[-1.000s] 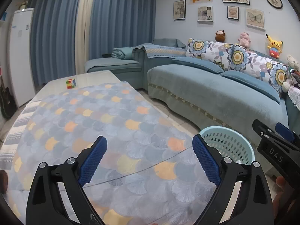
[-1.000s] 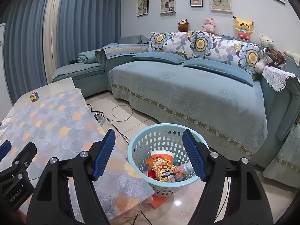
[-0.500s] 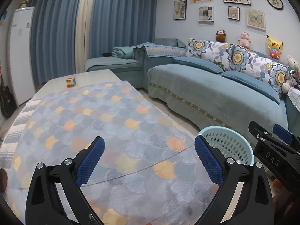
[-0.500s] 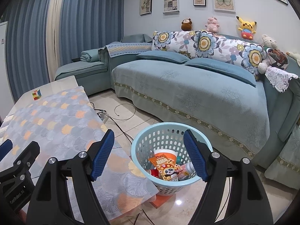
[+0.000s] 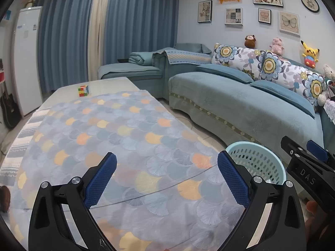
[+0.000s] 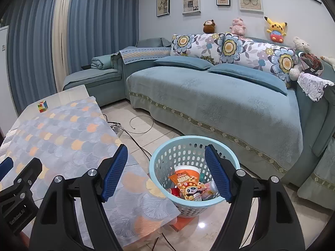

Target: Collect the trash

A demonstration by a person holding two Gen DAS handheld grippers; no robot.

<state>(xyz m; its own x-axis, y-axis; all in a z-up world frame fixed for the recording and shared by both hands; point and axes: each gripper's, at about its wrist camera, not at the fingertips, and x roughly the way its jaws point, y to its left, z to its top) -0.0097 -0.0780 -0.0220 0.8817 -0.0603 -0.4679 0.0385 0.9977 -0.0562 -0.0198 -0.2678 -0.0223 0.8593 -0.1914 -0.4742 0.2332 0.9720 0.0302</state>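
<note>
Both grippers empty, fingers wide apart: left gripper (image 5: 167, 173) low centre over table (image 5: 117, 133); right gripper (image 6: 165, 167) lower centre.

Trash in basket (image 6: 165, 156), lower centre: snack packet (image 6: 188, 185), cup (image 6: 187, 169). Probably light, crinkly, slippery; pinch packet edge, cup rim.

Left gripper (image 5: 167, 165) slightly lower in view, basket (image 6: 193, 146) nearer centre
</note>
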